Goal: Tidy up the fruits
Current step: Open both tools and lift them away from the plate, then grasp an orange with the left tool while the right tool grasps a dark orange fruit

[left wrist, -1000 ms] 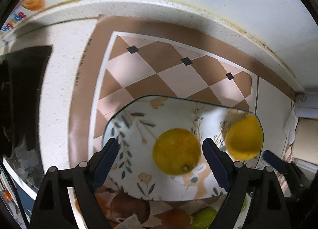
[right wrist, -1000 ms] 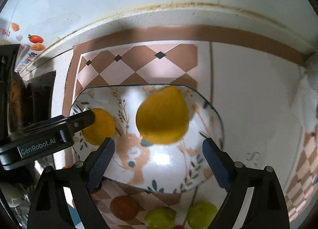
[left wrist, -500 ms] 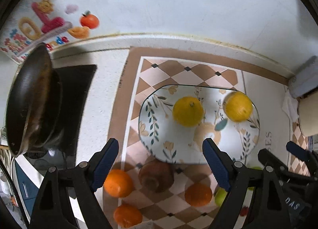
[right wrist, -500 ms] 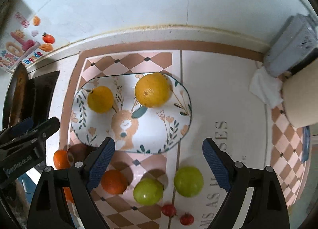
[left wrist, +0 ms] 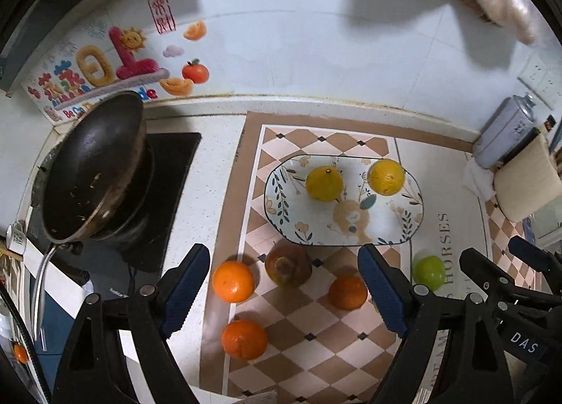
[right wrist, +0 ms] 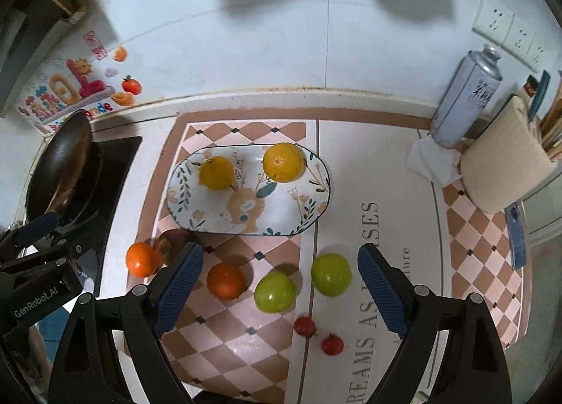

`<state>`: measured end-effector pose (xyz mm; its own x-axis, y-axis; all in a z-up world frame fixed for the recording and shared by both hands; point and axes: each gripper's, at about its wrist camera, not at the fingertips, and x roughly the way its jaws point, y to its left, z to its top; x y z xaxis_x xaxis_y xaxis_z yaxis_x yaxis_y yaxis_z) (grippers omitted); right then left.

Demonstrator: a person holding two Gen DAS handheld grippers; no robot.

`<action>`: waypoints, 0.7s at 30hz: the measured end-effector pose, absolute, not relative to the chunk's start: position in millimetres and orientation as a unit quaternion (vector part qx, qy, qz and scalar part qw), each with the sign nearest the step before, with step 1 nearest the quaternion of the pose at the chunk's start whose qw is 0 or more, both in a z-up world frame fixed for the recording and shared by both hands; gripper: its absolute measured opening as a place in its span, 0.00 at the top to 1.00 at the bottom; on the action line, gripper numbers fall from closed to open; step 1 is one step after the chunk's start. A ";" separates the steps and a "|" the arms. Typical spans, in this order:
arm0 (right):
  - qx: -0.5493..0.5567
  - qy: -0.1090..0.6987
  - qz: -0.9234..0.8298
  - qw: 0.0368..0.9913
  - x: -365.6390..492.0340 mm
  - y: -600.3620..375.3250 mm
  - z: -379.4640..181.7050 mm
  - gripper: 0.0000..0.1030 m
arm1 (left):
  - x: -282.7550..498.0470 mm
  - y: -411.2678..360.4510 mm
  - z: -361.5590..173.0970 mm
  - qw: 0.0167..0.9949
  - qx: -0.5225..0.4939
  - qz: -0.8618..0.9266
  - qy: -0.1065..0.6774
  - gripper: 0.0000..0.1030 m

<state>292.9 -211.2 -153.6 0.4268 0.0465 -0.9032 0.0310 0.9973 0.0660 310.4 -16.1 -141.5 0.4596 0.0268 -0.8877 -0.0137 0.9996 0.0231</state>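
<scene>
A patterned oval plate on a checkered mat holds two yellow fruits, which also show in the right wrist view. In front of it lie three oranges, a brown fruit, two green fruits and two small red fruits. My left gripper is open and empty above the oranges. My right gripper is open and empty above the green fruits.
A dark wok sits on a black hob at the left. A spray can, white tissue and a beige holder stand at the back right. The tiled wall carries stickers.
Both grippers have pulled up and back from the plate, leaving a yellow fruit each on it. The loose fruits in front have come into view.
</scene>
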 end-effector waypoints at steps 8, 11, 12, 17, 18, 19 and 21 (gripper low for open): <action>0.040 0.506 0.010 0.862 248.0 -201.5 -117.1 0.11 | 270.4 -12.9 -112.3 0.870 0.006 -0.002 0.493 0.16; 0.044 0.498 0.016 0.866 236.8 -197.1 -108.7 0.11 | 258.8 -12.0 -110.5 0.869 -0.002 -0.008 0.494 0.16; 0.048 0.497 0.018 0.866 233.6 -195.9 -107.4 0.11 | 256.9 -11.1 -111.2 0.869 -0.005 -0.010 0.496 0.16; 0.076 0.510 0.029 0.856 237.3 -196.9 -123.7 0.11 | 256.7 -0.4 -122.0 0.863 -0.019 -0.006 0.504 0.16; 0.083 0.516 0.033 0.852 240.5 -197.7 -130.3 0.11 | 258.5 1.9 -126.2 0.861 -0.019 -0.005 0.509 0.14; 0.091 0.524 0.039 0.846 244.2 -197.9 -139.7 0.11 | 262.5 6.5 -133.6 0.855 -0.020 -0.001 0.518 0.04; 0.112 0.547 0.055 0.828 254.2 -196.9 -163.7 0.11 | 269.4 18.0 -150.0 0.846 -0.026 0.012 0.532 0.02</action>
